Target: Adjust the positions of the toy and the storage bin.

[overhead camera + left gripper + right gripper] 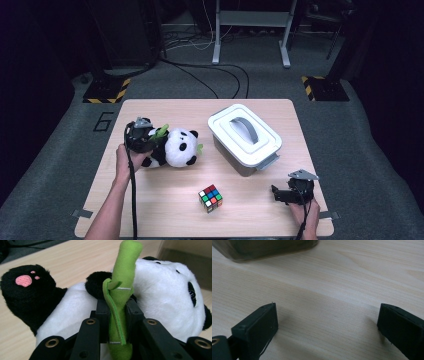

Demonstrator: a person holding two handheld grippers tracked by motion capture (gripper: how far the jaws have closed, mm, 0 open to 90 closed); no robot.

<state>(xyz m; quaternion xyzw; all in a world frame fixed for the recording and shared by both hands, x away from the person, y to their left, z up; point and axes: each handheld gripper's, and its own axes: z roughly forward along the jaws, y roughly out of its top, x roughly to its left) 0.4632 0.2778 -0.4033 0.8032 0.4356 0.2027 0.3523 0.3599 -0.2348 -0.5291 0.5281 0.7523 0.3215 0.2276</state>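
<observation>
In the high view, nearest my camera at the bottom edge, I see the two forearms; the right gripper (274, 192) rests low at the lower right, its jaws spread wide over bare wood with nothing between them. Beside it, lower centre, sits a multicoloured plastic puzzle cube (211, 198). At centre left the left gripper (156, 137) is closed on the green felt bamboo stalk (161, 132) of the black-and-white plush panda (175, 147), which lies on its side on the pale wooden table (165, 210). A white lidded plastic box with a grey handle (244, 138) stands right of the panda, with a gap between them; I judge it the likely destination, so the panda lies left of it and the left hand is clearly the nearer.

In the left gripper view the jaws pinch the stalk, whose long axis runs up the frame, panda body behind.

In the right gripper view the jaws stand apart above the table, the box's corner (269, 248) at upper left.
</observation>
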